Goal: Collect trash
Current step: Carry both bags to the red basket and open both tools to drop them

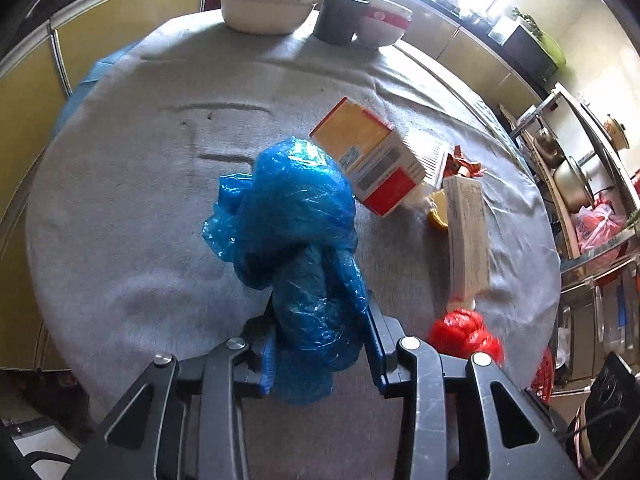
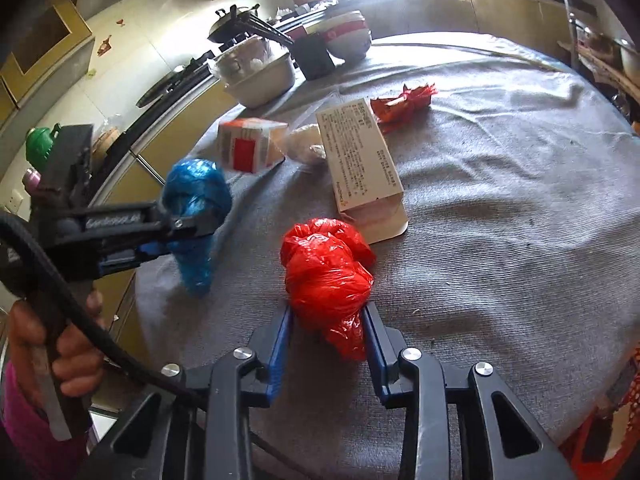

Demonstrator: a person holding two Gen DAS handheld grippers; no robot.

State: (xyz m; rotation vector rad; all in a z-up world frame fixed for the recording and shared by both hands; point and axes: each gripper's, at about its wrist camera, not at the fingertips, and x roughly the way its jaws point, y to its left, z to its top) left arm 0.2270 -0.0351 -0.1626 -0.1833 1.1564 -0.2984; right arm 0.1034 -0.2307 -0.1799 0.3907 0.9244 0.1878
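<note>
Blue bag (image 1: 296,216) pinched by left gripper (image 1: 320,320), red bag (image 2: 326,272) apparently by right gripper (image 2: 326,320).

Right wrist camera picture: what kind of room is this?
Most likely a home kitchen. Pots stand along the counter behind the cloth-covered table, bowls sit at the table's far edge, and yellow cabinets line the wall.

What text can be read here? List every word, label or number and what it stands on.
"GenRobot.AI", faint: side of the left tool.
Long white box: rows of small print, too small to read.
Yellow and red carton: label strips, blurred, unreadable.
Red and white bowl: a mark, not legible.
</note>
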